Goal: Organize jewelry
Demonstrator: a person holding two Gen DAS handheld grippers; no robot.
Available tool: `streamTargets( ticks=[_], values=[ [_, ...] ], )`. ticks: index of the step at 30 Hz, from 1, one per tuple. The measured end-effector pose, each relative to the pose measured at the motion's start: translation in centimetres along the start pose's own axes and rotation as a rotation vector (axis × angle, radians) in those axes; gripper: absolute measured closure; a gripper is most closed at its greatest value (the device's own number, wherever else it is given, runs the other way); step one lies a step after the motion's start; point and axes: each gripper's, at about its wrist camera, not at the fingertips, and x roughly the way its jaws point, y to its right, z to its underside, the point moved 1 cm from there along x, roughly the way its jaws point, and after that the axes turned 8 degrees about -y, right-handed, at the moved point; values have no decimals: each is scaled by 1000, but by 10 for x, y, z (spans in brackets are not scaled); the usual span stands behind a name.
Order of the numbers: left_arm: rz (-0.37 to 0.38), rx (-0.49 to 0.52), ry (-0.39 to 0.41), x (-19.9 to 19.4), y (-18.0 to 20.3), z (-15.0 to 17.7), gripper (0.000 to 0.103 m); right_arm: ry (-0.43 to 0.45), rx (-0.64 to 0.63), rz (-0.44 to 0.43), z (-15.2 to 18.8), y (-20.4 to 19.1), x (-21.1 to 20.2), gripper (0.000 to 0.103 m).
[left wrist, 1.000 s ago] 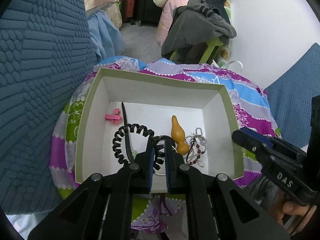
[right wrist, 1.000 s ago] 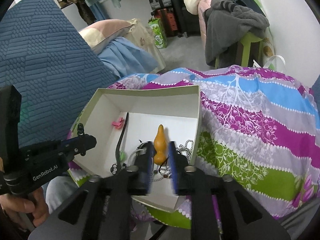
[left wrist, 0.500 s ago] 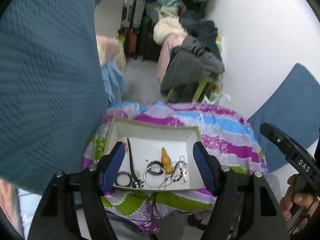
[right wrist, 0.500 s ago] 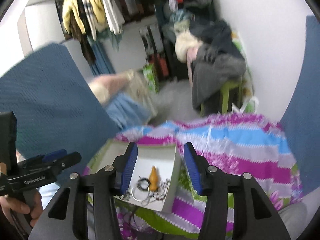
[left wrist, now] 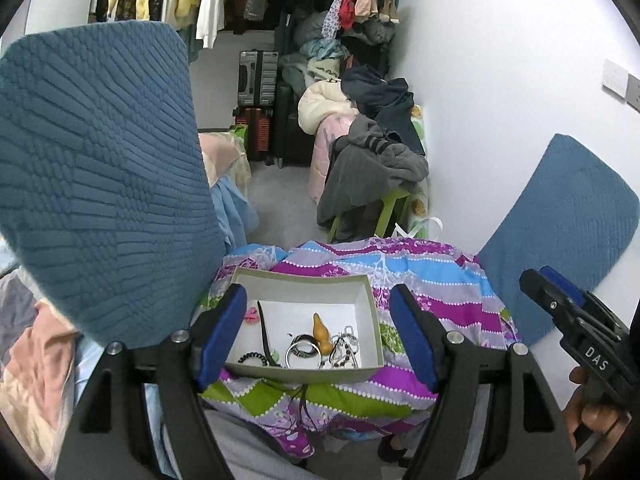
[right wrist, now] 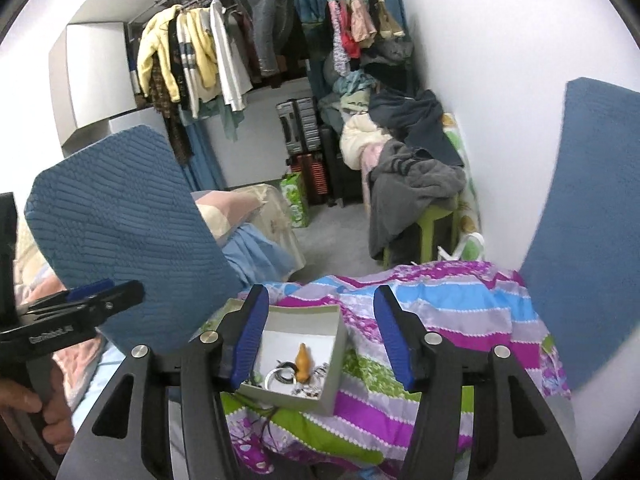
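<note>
Both grippers, left [left wrist: 316, 336] and right [right wrist: 318, 338], wide, empty, jaws just been opening, high above box [left wrist: 370, 312] on quilt [left wrist: 432, 280]. Jewelry in box: ring [left wrist: 303, 356], chains [left wrist: 346, 350], amber piece [left wrist: 322, 332]. Next: descend straight, pick one piece singly, avoid tangling. Blue cushion [left wrist: 100, 180] crowding left side.

Above the open box [left wrist: 362, 285] nothing blocked a descent; its low walls were the only rim to clear. A tall blue cushion [left wrist: 100, 184] crowded its left side, nearly touching the corner, and a second blue cushion [left wrist: 568, 232] leaned on the wall to the right, well apart. The striped bedspread [left wrist: 436, 280] between them lay free. Beyond, a clothes-heaped green stool [left wrist: 394, 204] stood before open floor [left wrist: 280, 204].
</note>
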Motion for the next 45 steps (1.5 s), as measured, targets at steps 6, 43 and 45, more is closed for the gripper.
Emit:
streamTargets(
  ticks=[6, 43, 45],
  values=[
    [2, 11, -28, -1, 3, 19, 29, -17, 21, 55, 29, 4, -7, 50],
    [-103, -31, -127, 16, 6, 72, 13, -108, 52, 153, 92, 17, 2, 0],
    [-109, -40, -129, 18, 6, 70, 13, -109, 51, 155, 93, 17, 3, 0]
  ],
)
